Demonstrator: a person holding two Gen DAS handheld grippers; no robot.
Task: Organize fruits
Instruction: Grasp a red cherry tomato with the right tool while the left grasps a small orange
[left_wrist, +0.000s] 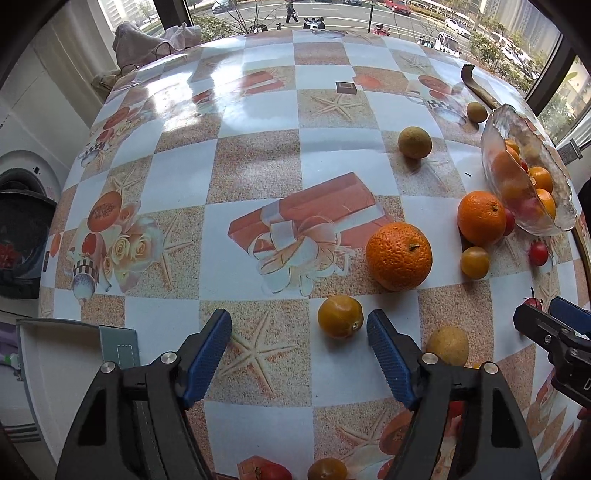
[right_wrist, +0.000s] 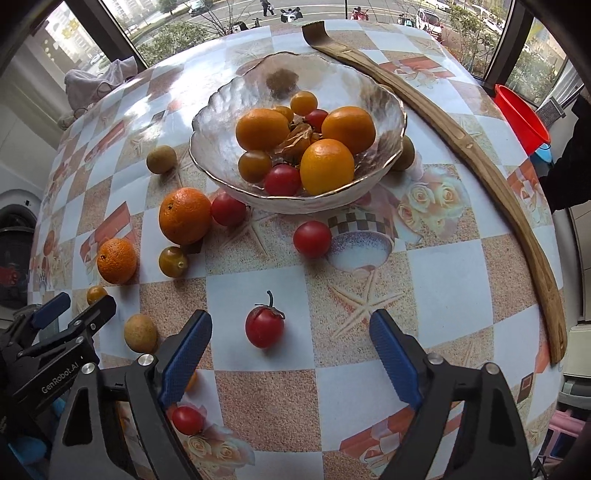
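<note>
- Fruits everywhere, scattered over the near half of the tabletop (right_wrist: 258, 406)! Nearest the right gripper (right_wrist: 291, 350), a stemmed cherry tomato (right_wrist: 265, 326) sits just ahead of the gap, and its jaws are spread wide, holding nothing.
- The left gripper (left_wrist: 299, 350) is also gaping and empty, with a small yellow-orange kumquat (left_wrist: 340, 316) just inside its right finger and a tan longan (left_wrist: 447, 345) beside that finger.
- Middle ground: a bumpy mandarin (left_wrist: 399, 256), then a smoother orange (right_wrist: 185, 215) touching a red tomato (right_wrist: 228, 209), another tomato (right_wrist: 312, 239) loose in front of the bowl.
- Farther on, the glass bowl (right_wrist: 221, 107) towards the far right edge already holds oranges, kumquats, tomatoes and a papery husk.
- Beyond it, a curved wooden stick (right_wrist: 480, 158) runs along the right edge.
- Risk watch: round fruit on a glossy cloth — a finger nudging the tomato off-centre could send it rolling towards the near edge. Squeezing hard could split its skin.
- Dropping fruit onto the heaped bowl could bounce one out.
- Readable writing: "GenRobot.AI" on the left gripper's body in the right view.
</note>
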